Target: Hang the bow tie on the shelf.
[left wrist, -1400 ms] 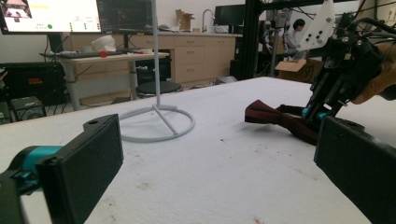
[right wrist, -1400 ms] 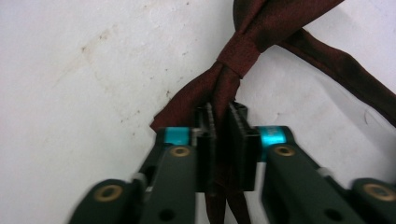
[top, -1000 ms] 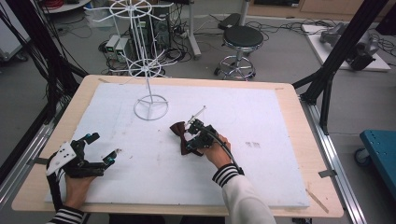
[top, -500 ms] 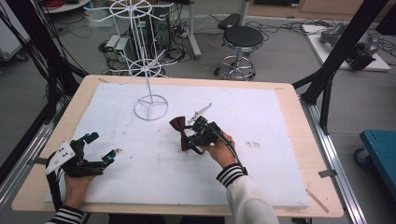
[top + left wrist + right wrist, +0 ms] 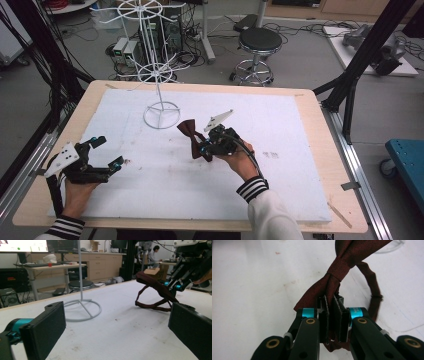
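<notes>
One bow tie, one wire stand (white), two grippers, one stool.

White-padded table, wire stand, perhaps stains.

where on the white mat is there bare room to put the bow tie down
The widest free patch is the right part of the white foam mat, bordered by the right tool and the mat's right edge. Another lies between the open left tool and the dark red bow tie. It is crowded near the white wire stand's ring base.
</notes>
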{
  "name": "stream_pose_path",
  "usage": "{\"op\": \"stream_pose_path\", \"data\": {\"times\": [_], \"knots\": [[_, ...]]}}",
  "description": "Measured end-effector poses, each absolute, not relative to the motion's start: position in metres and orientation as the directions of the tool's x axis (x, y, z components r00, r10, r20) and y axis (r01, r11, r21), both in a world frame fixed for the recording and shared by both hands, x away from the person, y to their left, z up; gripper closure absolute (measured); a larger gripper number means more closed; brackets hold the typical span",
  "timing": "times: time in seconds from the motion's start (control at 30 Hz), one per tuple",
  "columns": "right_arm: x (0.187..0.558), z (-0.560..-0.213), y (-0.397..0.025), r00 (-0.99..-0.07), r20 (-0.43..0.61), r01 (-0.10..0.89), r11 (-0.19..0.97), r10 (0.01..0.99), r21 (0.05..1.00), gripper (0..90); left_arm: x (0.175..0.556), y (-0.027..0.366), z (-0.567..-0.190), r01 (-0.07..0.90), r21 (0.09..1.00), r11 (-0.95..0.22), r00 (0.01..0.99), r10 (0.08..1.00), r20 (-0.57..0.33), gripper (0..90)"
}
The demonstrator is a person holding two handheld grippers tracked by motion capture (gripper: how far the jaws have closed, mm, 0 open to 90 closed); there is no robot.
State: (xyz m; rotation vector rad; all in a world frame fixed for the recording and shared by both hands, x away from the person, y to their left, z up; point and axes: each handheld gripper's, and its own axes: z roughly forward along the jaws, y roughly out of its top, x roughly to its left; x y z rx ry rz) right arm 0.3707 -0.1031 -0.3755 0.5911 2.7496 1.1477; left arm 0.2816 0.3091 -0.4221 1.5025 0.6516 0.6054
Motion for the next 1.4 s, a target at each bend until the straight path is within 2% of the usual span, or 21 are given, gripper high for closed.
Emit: {"op": "stream_pose_path", "data": {"times": [0.5,0.63,1.03,1.4], "knots": [[0.361,-0.362,-0.106,-0.969,-0.004,0.148,0.594,0.246,0.791,84.4,0.294,0.296,-0.388,0.076,0.994,-0.078,0.789,0.615,-0.012,1.7],[0.354,-0.356,-0.103,-0.984,-0.051,0.056,0.574,0.169,0.817,84.3,0.296,0.288,-0.378,0.079,0.991,-0.110,0.820,0.572,-0.002,1.7],[0.346,-0.353,-0.094,-0.994,-0.089,-0.040,0.548,0.062,0.835,84.2,0.307,0.262,-0.350,0.078,0.981,-0.180,0.886,0.463,0.015,1.7],[0.344,-0.352,-0.091,-0.996,-0.093,-0.074,0.519,0.010,0.852,84.0,0.317,0.234,-0.337,0.089,0.970,-0.228,0.922,0.386,0.007,1.8]]}}
